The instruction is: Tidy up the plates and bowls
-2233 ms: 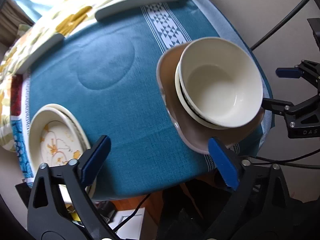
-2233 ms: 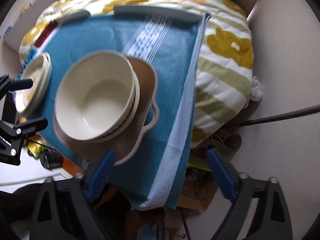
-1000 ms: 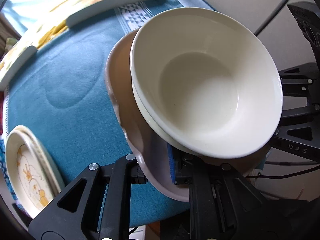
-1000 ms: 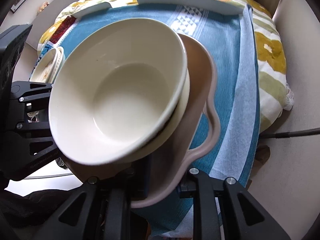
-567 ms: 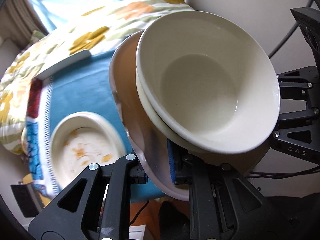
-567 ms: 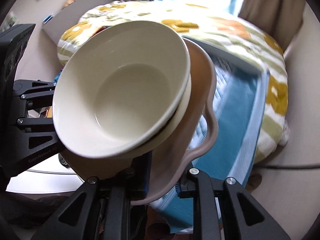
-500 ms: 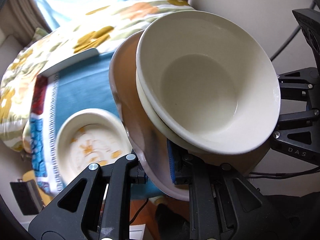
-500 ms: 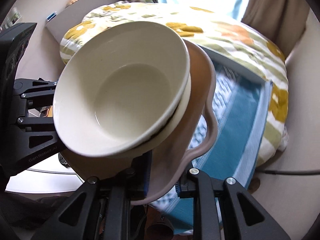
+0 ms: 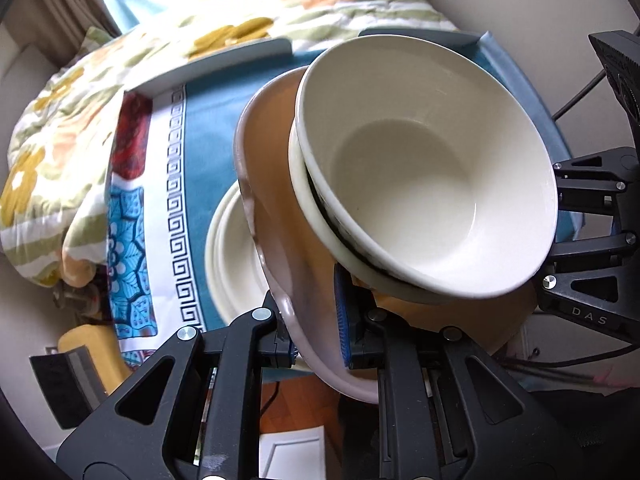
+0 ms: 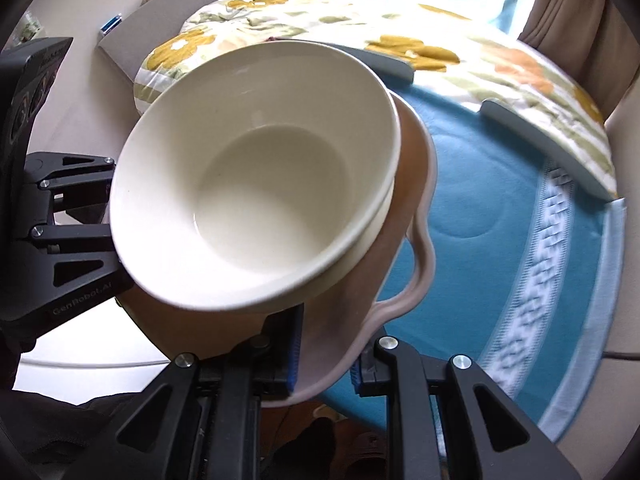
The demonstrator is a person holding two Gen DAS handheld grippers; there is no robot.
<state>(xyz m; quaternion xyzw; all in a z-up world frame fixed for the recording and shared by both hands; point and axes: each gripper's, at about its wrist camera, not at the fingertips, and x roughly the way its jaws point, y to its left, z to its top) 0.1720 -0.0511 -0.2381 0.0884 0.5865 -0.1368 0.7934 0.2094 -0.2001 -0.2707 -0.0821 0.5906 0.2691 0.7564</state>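
A pinkish-brown plate [image 9: 280,216] with a handle carries two stacked cream bowls [image 9: 424,176]. My left gripper [image 9: 316,332] is shut on the plate's near rim. My right gripper [image 10: 326,364] is shut on the opposite rim of the same plate [image 10: 416,248], next to its handle, with the bowls [image 10: 264,184] on top. The plate is held in the air above the blue cloth. A stack of cream floral plates [image 9: 232,256] sits on the cloth, partly hidden beneath the held plate in the left wrist view.
The round table wears a blue cloth [image 10: 500,208] with a white patterned border [image 9: 178,200]. A floral quilt [image 9: 80,112] hangs around it. Grey edge guards [image 10: 552,148] line the far rim. Wooden floor and clutter [image 9: 288,408] lie below.
Both grippers closed on the plate's rims, lifted it with the bowls and carried it leftward, so it now hangs over the floral plate stack.
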